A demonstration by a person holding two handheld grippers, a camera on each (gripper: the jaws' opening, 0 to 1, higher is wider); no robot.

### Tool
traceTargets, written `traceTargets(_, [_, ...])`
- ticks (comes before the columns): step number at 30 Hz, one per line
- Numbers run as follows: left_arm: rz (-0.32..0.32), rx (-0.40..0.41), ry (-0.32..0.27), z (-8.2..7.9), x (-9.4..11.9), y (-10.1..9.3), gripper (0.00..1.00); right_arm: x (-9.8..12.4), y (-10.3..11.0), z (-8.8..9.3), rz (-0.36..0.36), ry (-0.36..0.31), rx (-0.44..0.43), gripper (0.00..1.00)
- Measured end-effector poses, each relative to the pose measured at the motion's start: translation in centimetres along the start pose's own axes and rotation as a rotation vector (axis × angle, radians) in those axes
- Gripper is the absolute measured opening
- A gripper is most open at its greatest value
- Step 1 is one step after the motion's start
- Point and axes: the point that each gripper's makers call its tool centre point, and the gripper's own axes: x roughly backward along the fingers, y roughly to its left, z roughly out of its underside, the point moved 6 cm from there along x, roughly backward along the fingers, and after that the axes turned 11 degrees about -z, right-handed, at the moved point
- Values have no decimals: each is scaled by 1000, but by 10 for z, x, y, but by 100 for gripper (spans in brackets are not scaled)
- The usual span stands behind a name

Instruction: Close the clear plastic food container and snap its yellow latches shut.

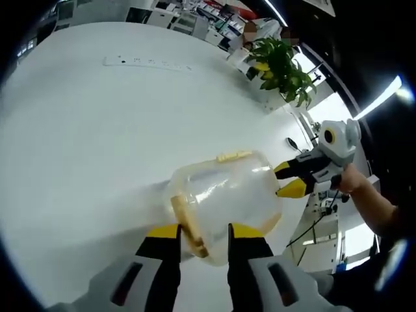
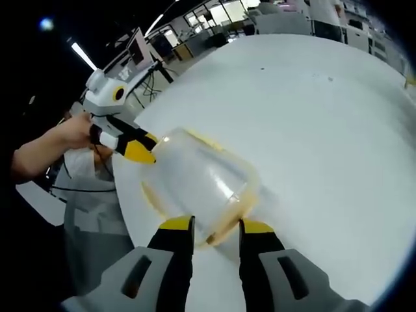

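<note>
Left gripper view: left tool (image 1: 203, 229), jaws parted, straddles a yellow latch (image 1: 188, 224) of the lidded clear container (image 1: 227, 198) on the white worktop (image 1: 97, 143). Right gripper view: right tool (image 2: 216, 227), likewise unclenched, meets the container's opposite end; latching appears unfinished.

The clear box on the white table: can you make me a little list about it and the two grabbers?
container: clear plastic food container with yellow latches, on the white table
left hand-held gripper: jaws apart at the container's near edge, either side of a latch
right hand-held gripper: jaws apart at the opposite edge
lid: looks on; latch state unclear
background: potted plant
</note>
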Motion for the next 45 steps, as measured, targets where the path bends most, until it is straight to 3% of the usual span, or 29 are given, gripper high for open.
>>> traceTargets(6, [-30, -14, -2, 1, 2, -3, 21, -1, 0, -2, 10, 17, 8, 24])
traceTargets(14, [-92, -98, -24, -2, 5, -8, 22, 0, 1, 0, 20, 19, 22, 24])
traceTargets(22, [-164, -208, -43, -4, 8, -15, 22, 0, 7, -3, 80, 55, 130, 25])
traceTargets(30, [-182, -233, -53, -3, 8, -15, 22, 0, 8, -3, 96, 65, 171, 25])
traceTargets(35, [-221, -347, -71, -4, 11, -19, 23, 1, 12, -3, 143, 72, 244, 26])
traceTargets(45, [-234, -420, -72, -6, 12, -20, 24, 1, 16, -6, 206, 117, 360, 27])
